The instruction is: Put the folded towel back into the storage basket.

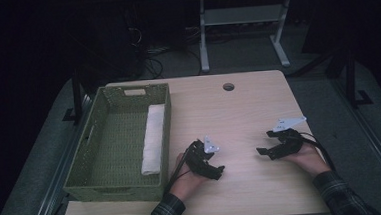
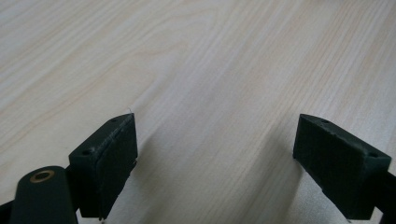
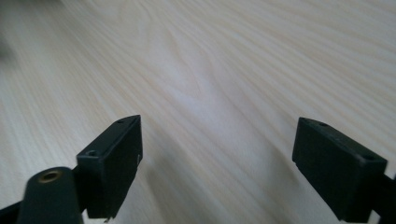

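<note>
1. At the bottom of the high view, two forearms in plaid sleeves (image 1: 334, 191) come in from the lower edge, one at the lower centre and one at the lower right.
2. The left gripper (image 1: 213, 169) rests low over the table (image 1: 248, 109), a little left of the centre of the frame, just beside the right wall of the basket. In the left gripper view its two black jaws stand wide apart, with only bare pale wood between them (image 2: 215, 154).
3. The right gripper (image 1: 264, 153) is at the right of centre, well apart from the left one, and its tips point toward the left of the frame. In the right gripper view the jaws are also spread wide and hold nothing (image 3: 217, 154).
4. Farther up, in the left half of the frame, a green woven basket (image 1: 114, 188) stands on the table. A white rolled cloth (image 1: 153, 139) lies inside it, along its right wall.
5. Near the far edge of the table there is a round cable hole (image 1: 228, 86).
6. Beyond the table, in the upper part of the frame, the white legs of another desk (image 1: 203, 36) stand on the dark floor.
</note>
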Tool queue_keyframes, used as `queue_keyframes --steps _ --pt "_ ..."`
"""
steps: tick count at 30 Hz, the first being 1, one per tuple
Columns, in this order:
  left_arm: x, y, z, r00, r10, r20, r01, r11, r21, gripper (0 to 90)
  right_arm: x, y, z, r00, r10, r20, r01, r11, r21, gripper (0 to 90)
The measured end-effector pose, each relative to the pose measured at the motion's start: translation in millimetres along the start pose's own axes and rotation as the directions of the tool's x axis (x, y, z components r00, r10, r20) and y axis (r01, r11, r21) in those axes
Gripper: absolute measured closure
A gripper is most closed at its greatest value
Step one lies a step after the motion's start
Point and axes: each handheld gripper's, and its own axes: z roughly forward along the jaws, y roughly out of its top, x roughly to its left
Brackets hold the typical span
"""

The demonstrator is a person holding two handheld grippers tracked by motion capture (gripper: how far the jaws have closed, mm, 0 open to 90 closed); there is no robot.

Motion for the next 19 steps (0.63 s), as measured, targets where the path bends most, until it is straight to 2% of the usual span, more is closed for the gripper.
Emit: queue_keyframes --steps 3,7,9,15,19 --pt "-3.5 -0.6 2.2 0.9997 0.005 0.023 -0.004 0.9997 -0.023 12.6 2.1 -4.5 2.8 0.9997 0.011 0.020 -0.012 0.999 0.031 12.6" --pt "-3.8 -4.6 4.6 0.9990 -0.001 0.044 0.004 0.9980 -0.064 12.5 4.8 -10.0 4.5 0.9994 0.014 0.032 -0.014 1.000 -0.015 10.3" --pt "-4.2 -6.6 5.5 0.9990 -0.001 0.046 0.005 0.9961 -0.088 12.4 4.5 -10.3 4.3 0.9993 0.013 0.036 -0.013 1.000 -0.010 8.9" --pt "-3.8 -6.7 5.6 0.9991 0.004 0.042 0.000 0.9959 -0.091 12.4 4.4 -10.3 4.5 0.9992 0.014 0.036 -0.014 1.000 -0.008 8.4" --pt "-5.7 -7.8 4.6 0.9994 -0.023 0.026 0.025 0.9958 -0.088 12.5 4.5 -10.3 4.5 0.9993 0.014 0.035 -0.013 1.000 -0.008 8.3"
